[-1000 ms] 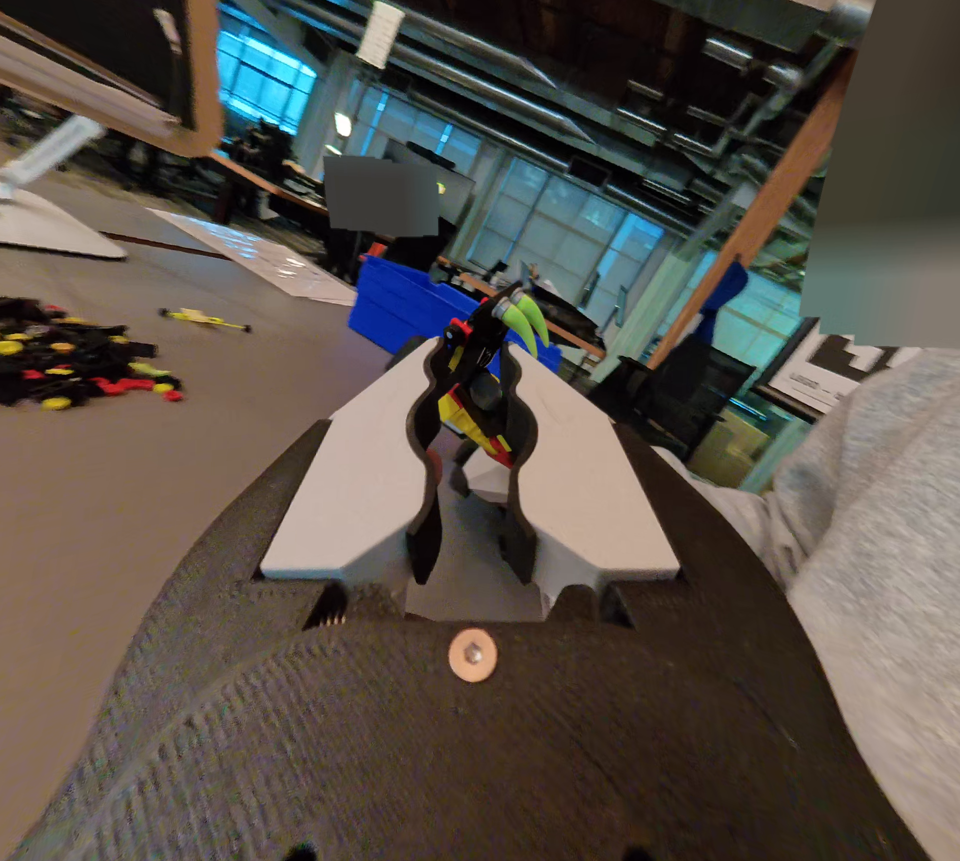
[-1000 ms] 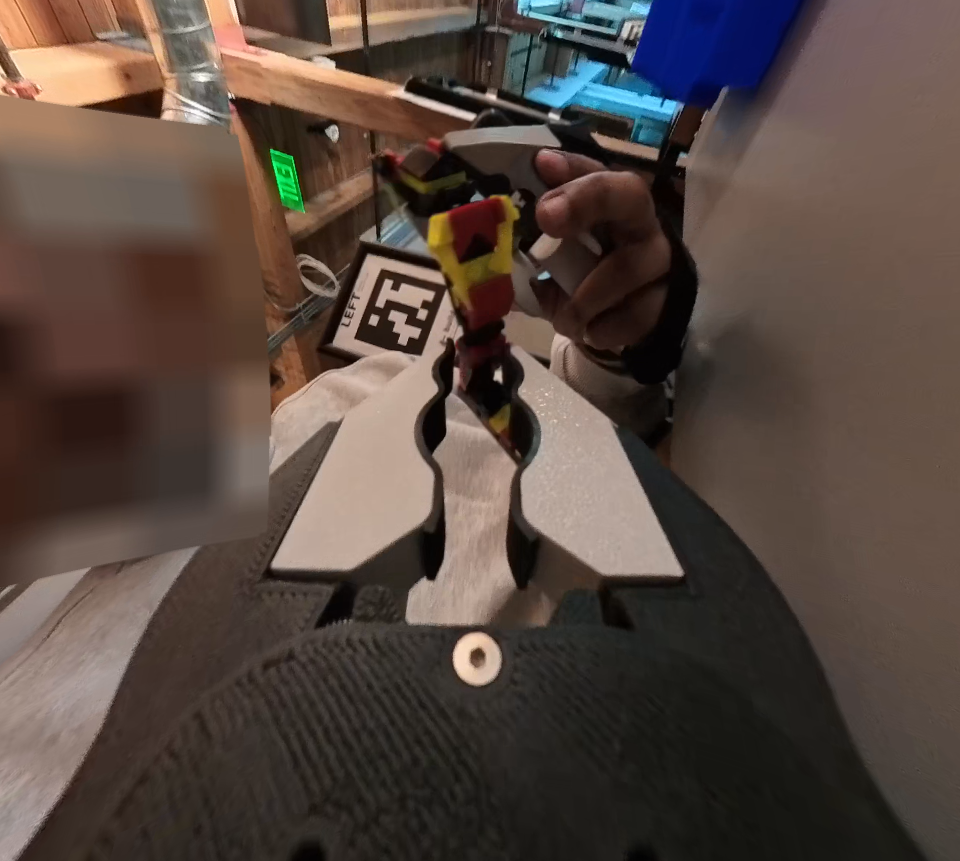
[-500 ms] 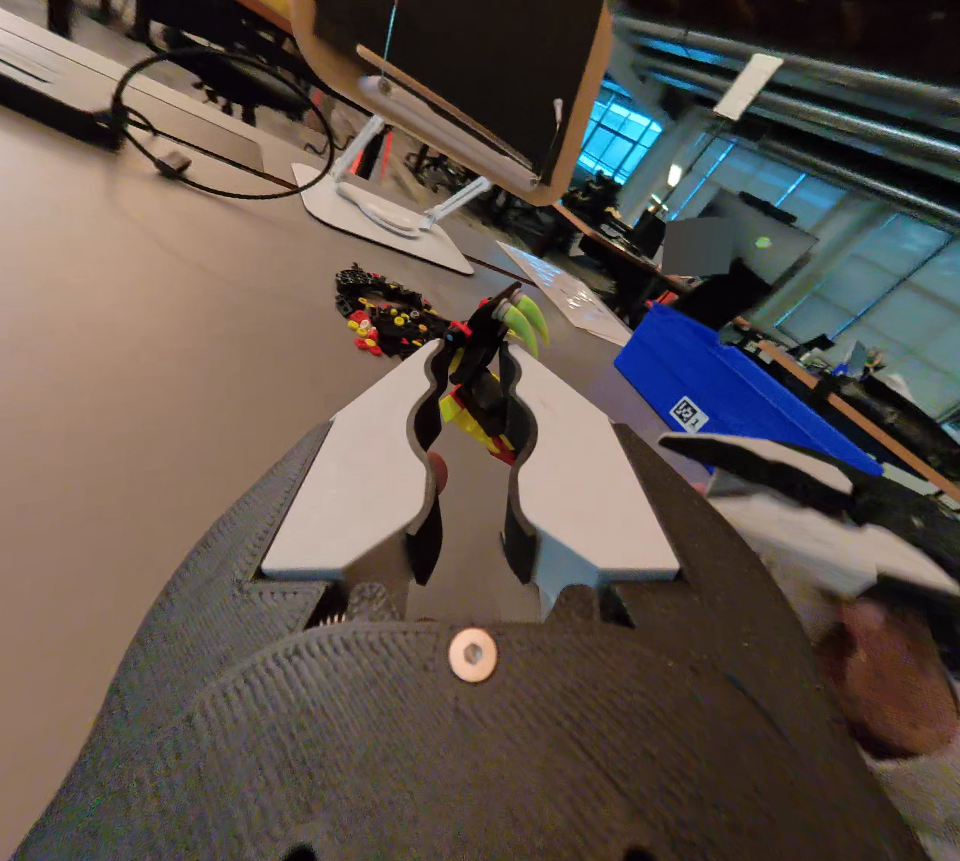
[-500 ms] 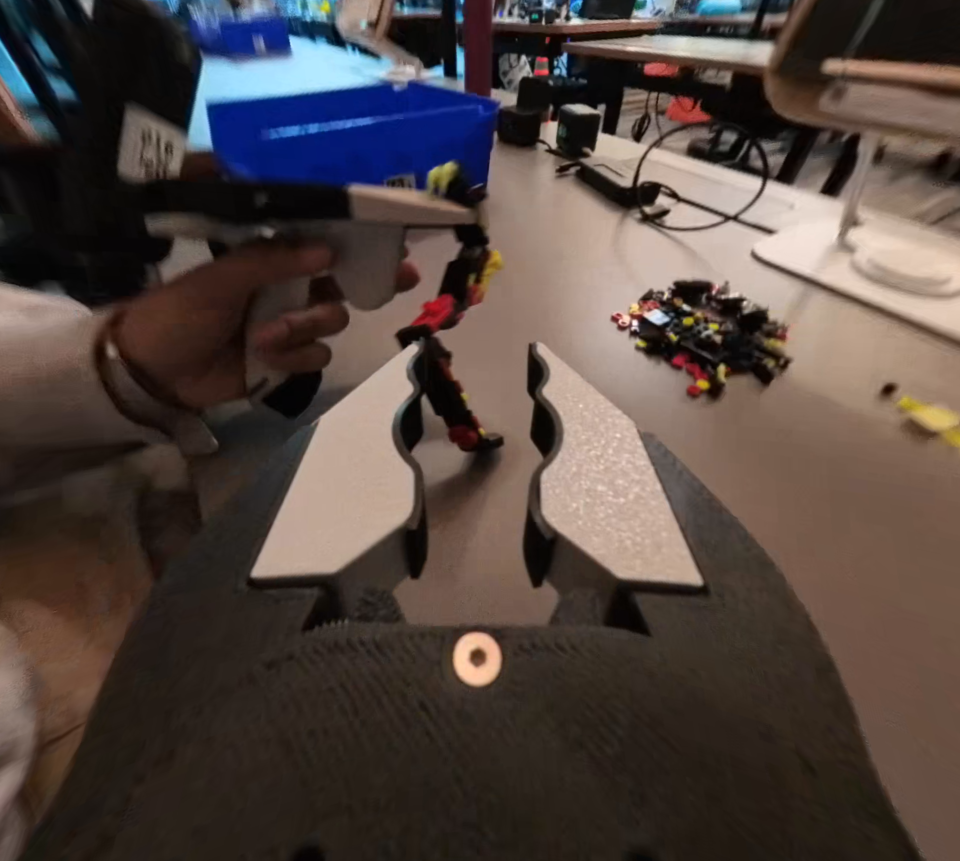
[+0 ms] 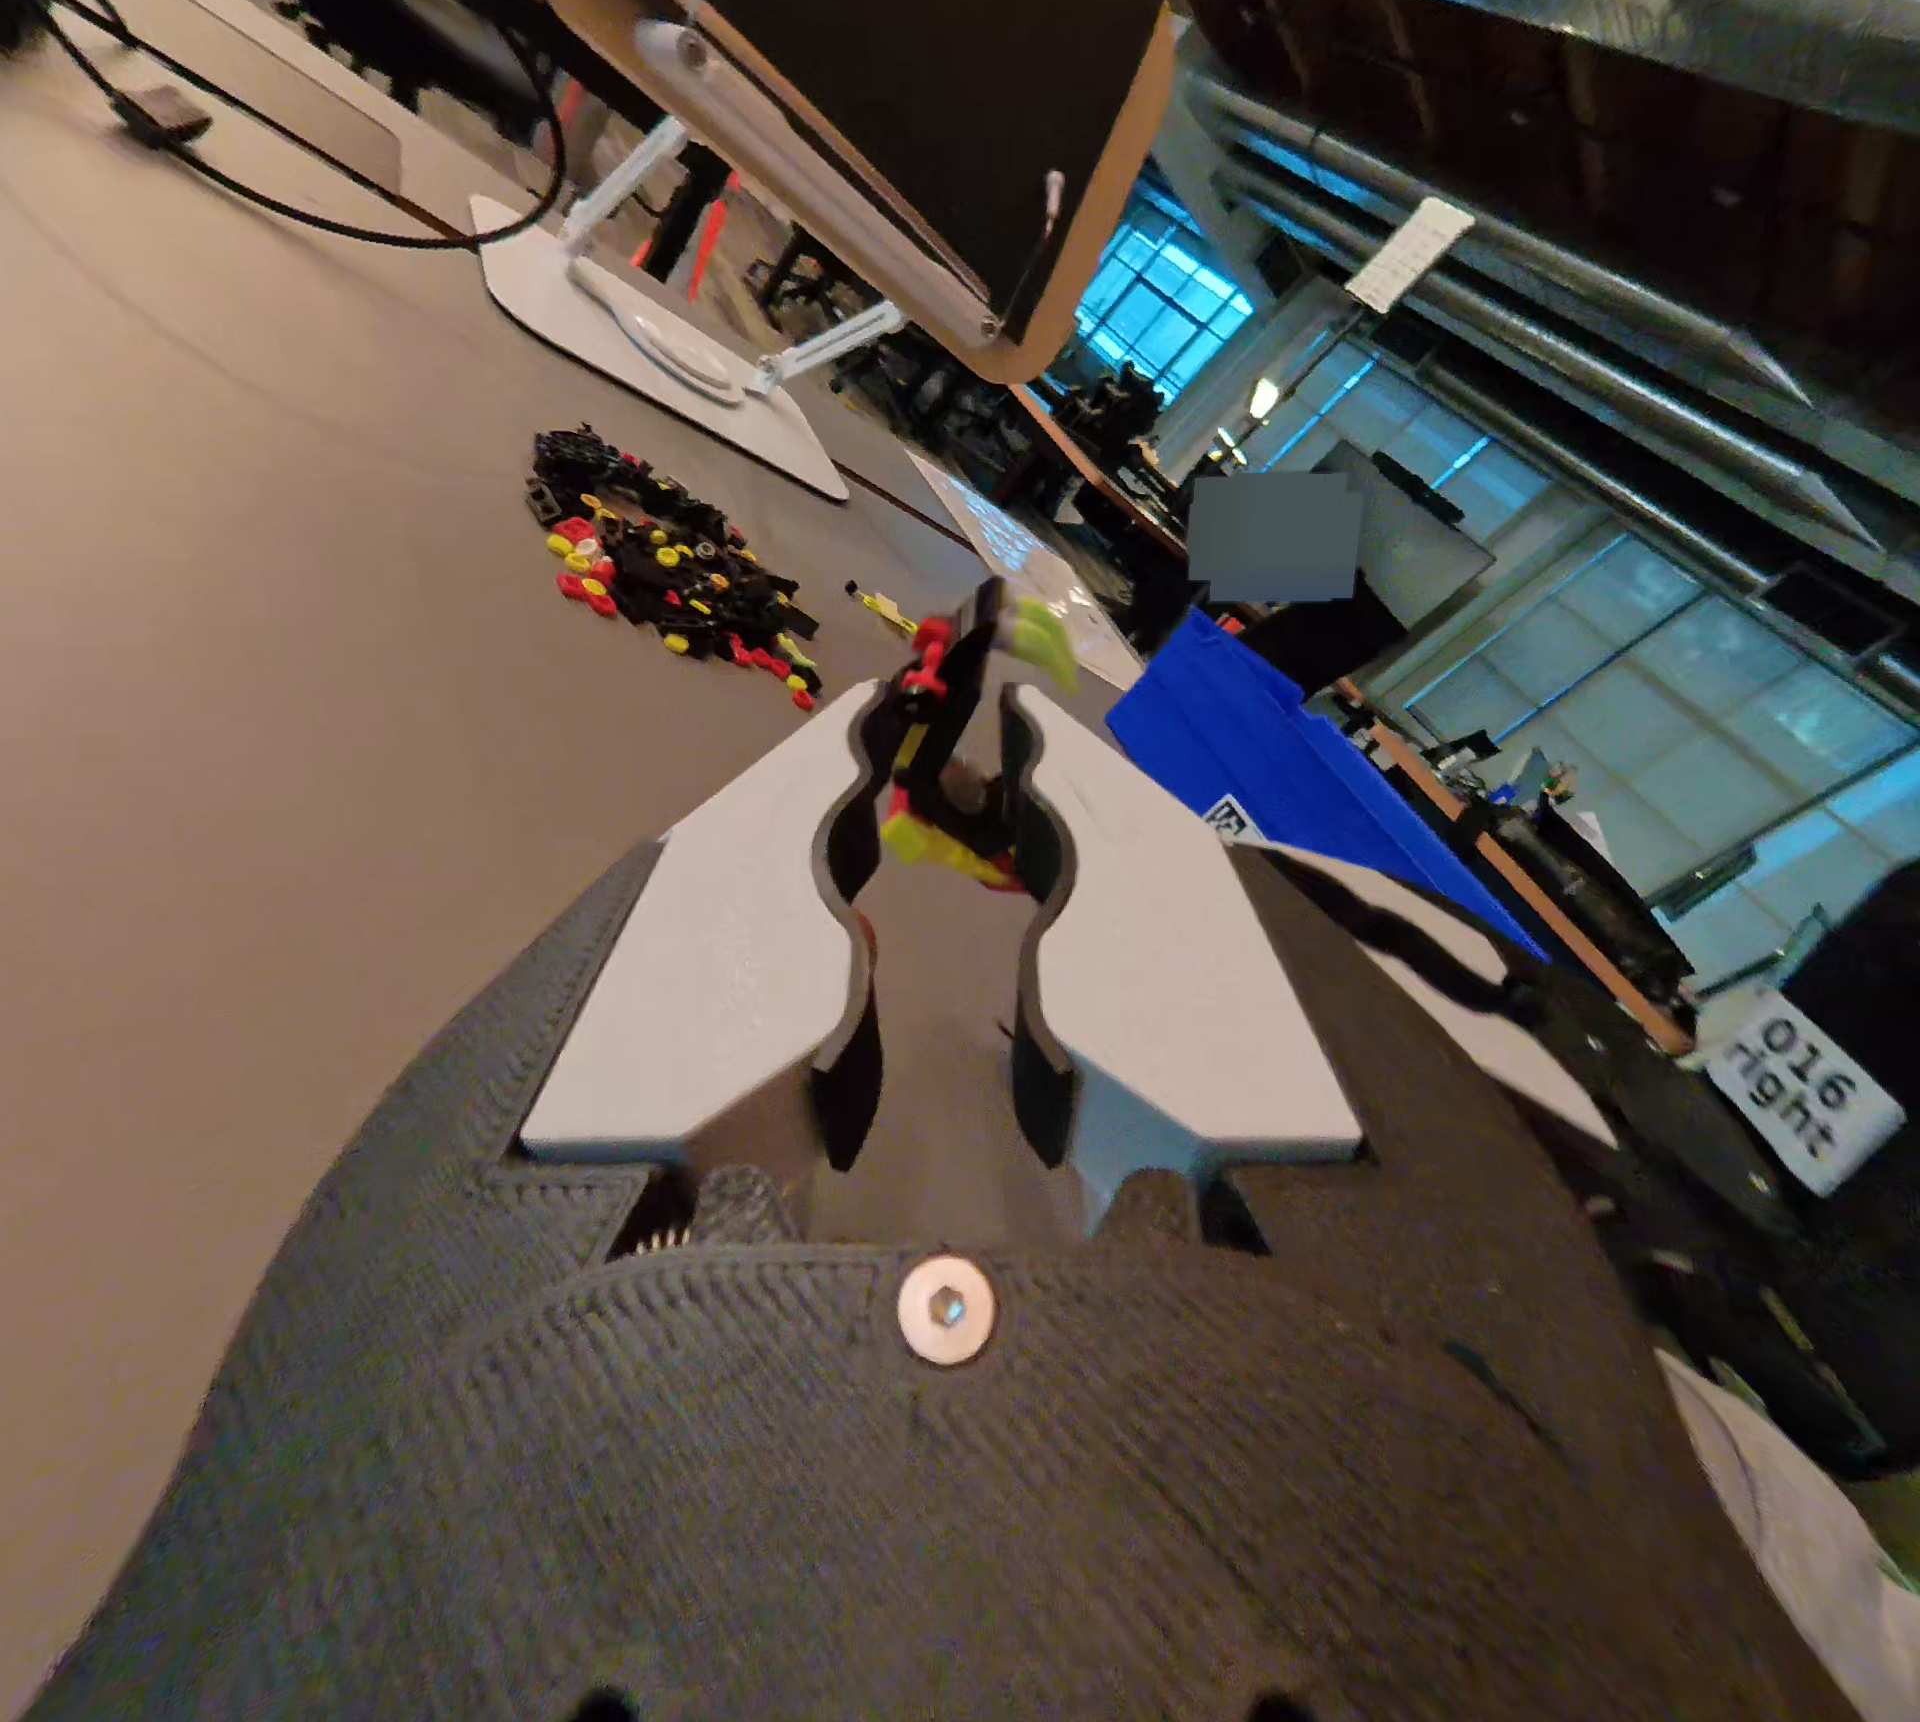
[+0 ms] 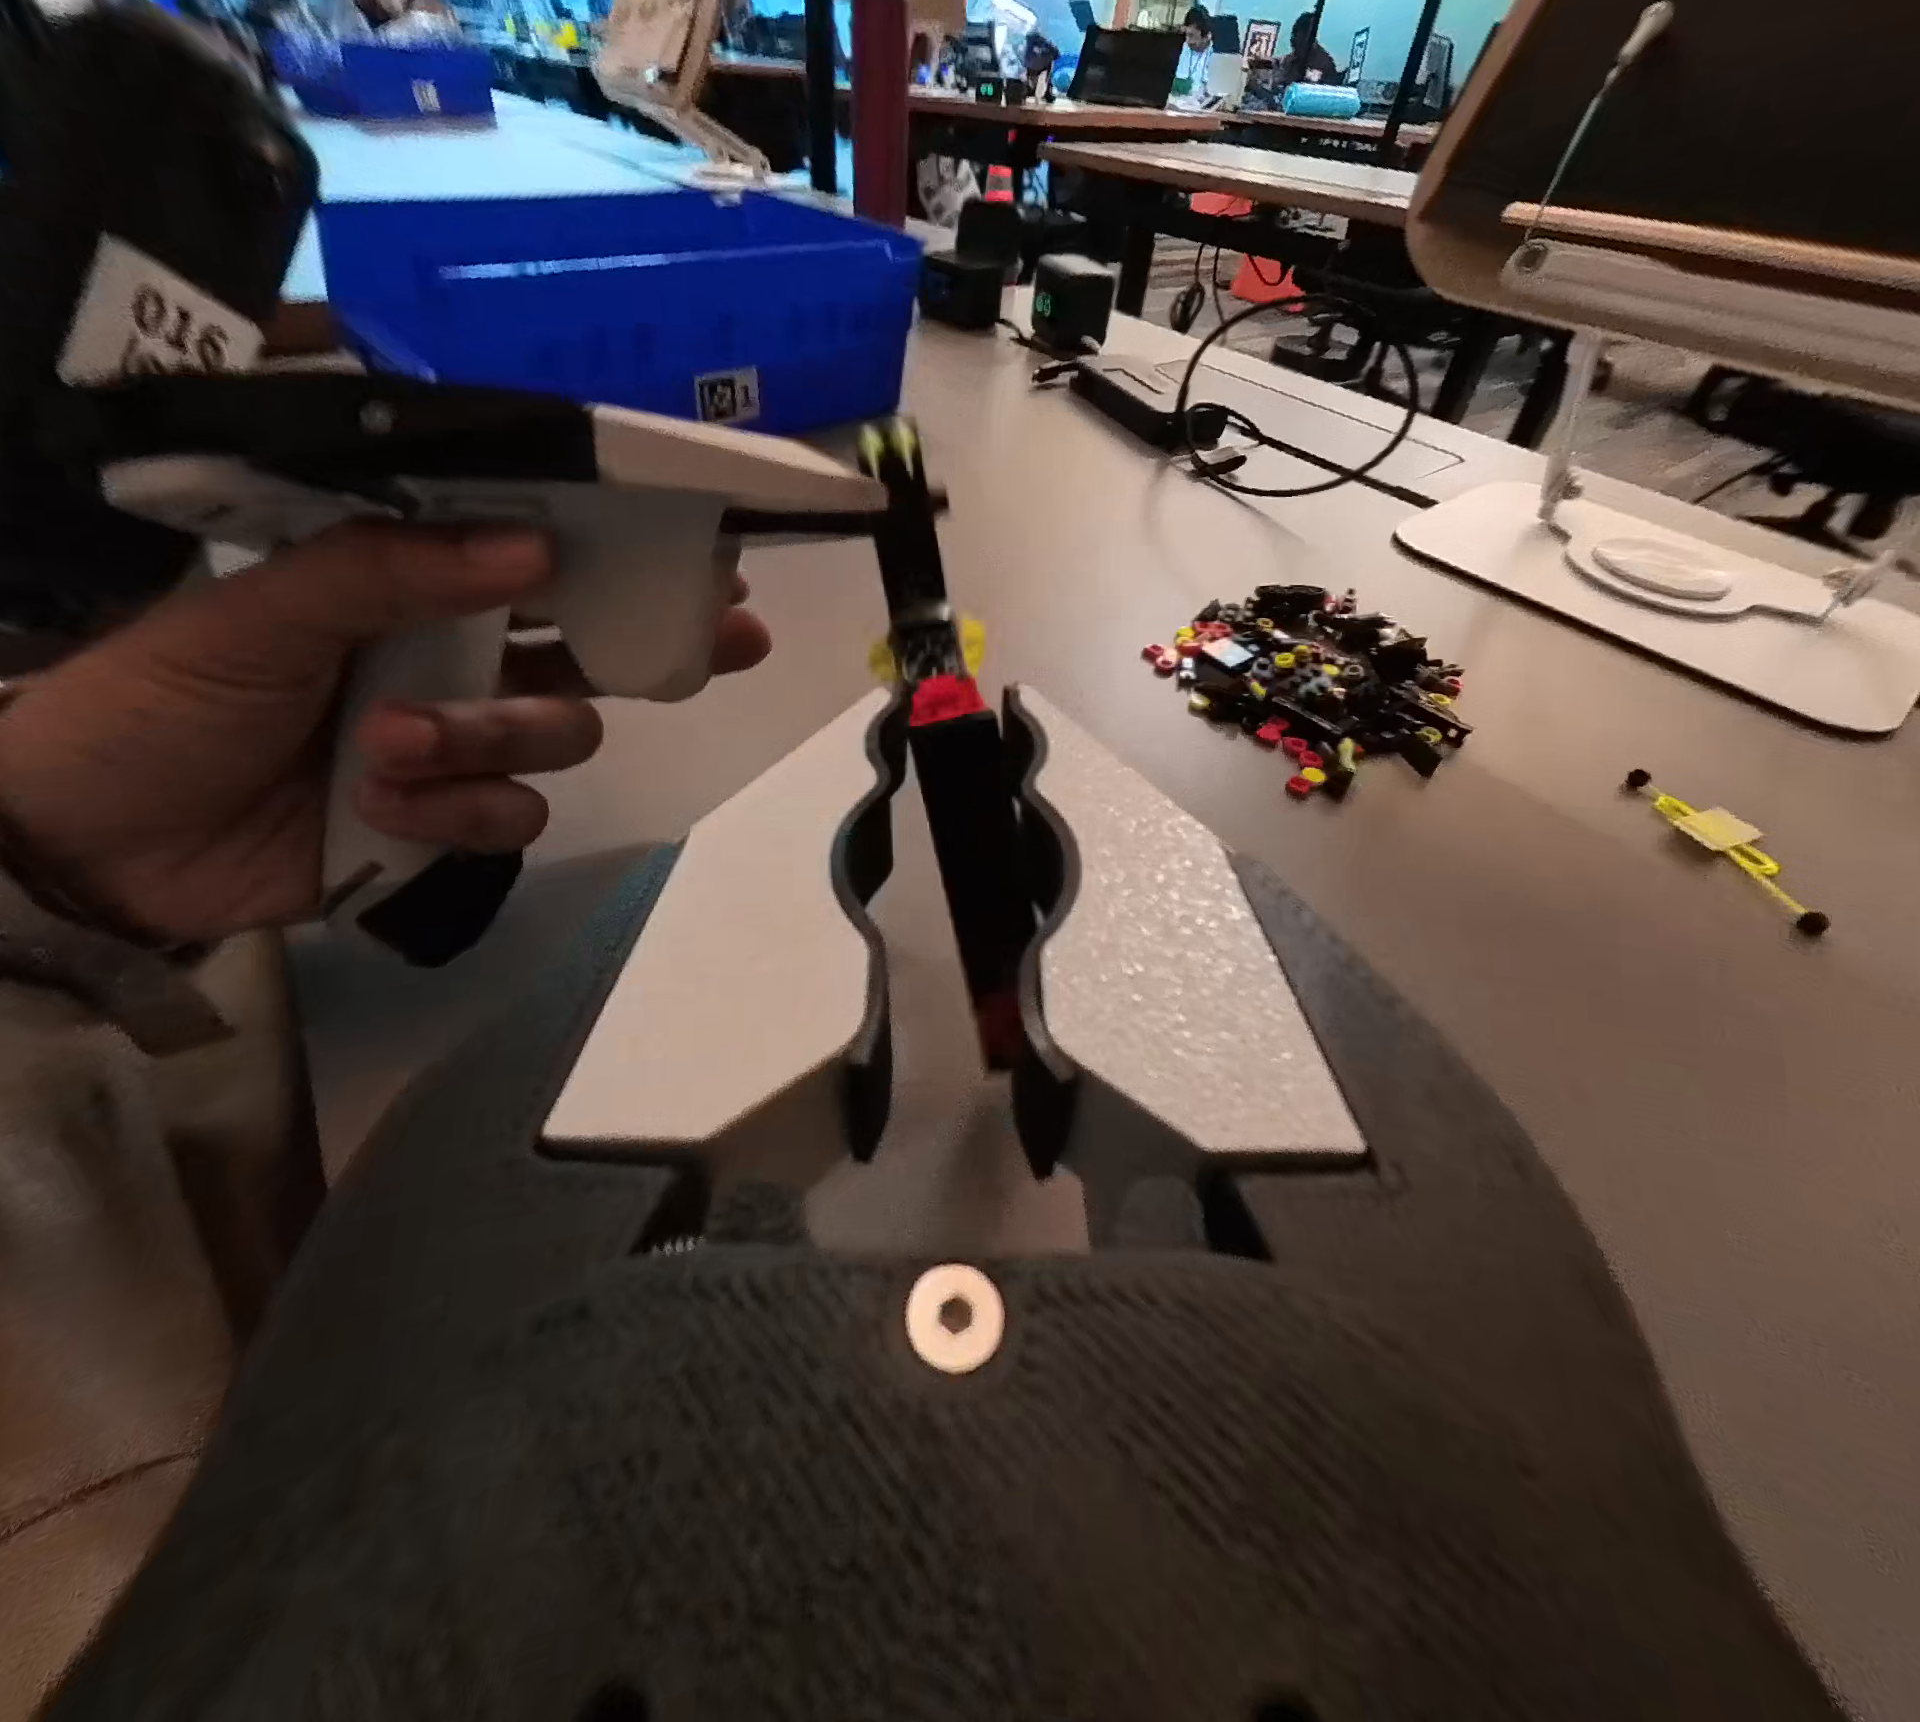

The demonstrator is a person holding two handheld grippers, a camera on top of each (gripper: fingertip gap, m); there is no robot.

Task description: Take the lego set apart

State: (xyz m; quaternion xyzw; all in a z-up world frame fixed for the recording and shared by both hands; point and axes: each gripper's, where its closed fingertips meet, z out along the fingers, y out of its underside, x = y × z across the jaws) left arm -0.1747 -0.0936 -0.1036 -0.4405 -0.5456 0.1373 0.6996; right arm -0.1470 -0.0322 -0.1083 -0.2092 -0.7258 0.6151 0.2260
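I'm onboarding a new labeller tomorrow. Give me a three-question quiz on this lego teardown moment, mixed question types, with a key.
1. True or false: the left hand-held gripper is shut on the lego figure.
2. The pile of loose lego pieces lies: A) in the blue bin B) on the table C) on the monitor stand.
3. What lies alone right of the pile in the right wrist view?

Key: 1 true; 2 B; 3 a yellow lego rod with black ends.

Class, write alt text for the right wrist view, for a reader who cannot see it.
The right gripper closes on the lower end of a black, red and yellow lego figure, while the left gripper pinches its top. Behind lie a pile of loose pieces and a blue bin on the grey table.
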